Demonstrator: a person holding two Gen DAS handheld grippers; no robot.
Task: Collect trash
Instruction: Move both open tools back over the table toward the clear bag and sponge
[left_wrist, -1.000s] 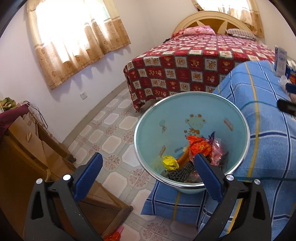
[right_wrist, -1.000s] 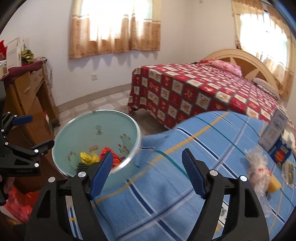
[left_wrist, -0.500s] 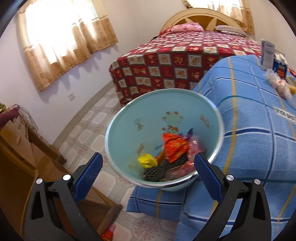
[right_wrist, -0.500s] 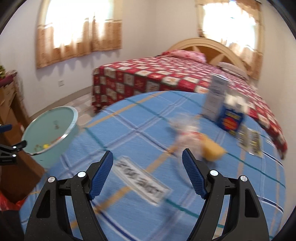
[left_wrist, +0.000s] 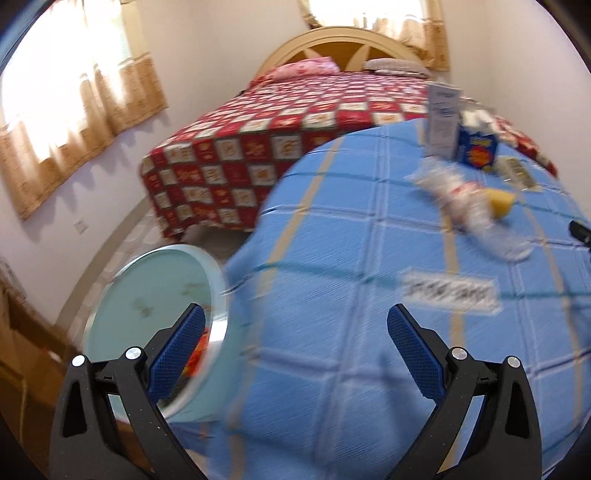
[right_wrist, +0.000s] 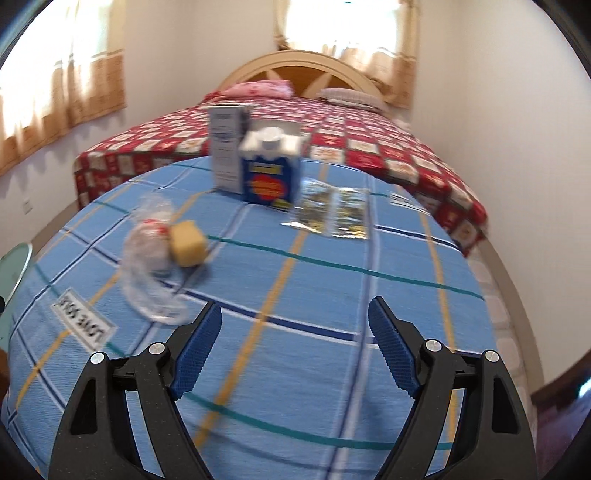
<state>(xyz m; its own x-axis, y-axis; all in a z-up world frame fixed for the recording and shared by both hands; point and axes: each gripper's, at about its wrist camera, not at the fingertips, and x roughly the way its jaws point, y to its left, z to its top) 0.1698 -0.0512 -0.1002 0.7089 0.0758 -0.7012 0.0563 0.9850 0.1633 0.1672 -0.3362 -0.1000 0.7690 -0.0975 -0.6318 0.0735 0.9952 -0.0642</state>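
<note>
A pale blue trash bin (left_wrist: 155, 302) with colourful wrappers inside stands on the floor at the left edge of the blue checked bed (left_wrist: 351, 258). On that bed lie a clear crumpled plastic bag (right_wrist: 147, 266), a yellow sponge-like block (right_wrist: 187, 242), a blue carton (right_wrist: 269, 173), a grey-white box (right_wrist: 227, 147), foil sachets (right_wrist: 332, 212) and a printed paper strip (right_wrist: 83, 325). My left gripper (left_wrist: 295, 347) hangs open over the bed's near edge beside the bin, holding nothing. My right gripper (right_wrist: 294, 343) is over the bed; its jaws are opening, nothing between them.
A second bed with a red patterned cover (left_wrist: 295, 122) and a cream headboard (right_wrist: 295, 70) stands behind. Curtained windows (left_wrist: 66, 110) line the left wall. Brown wooden furniture (left_wrist: 26, 350) stands left of the bin. Tiled floor (right_wrist: 498, 288) runs along the bed's right side.
Both views have swung from the bin toward the blue bed. The bin slid to the left edge in each view, and the bag, sponge and cartons came closer to my right gripper.
</note>
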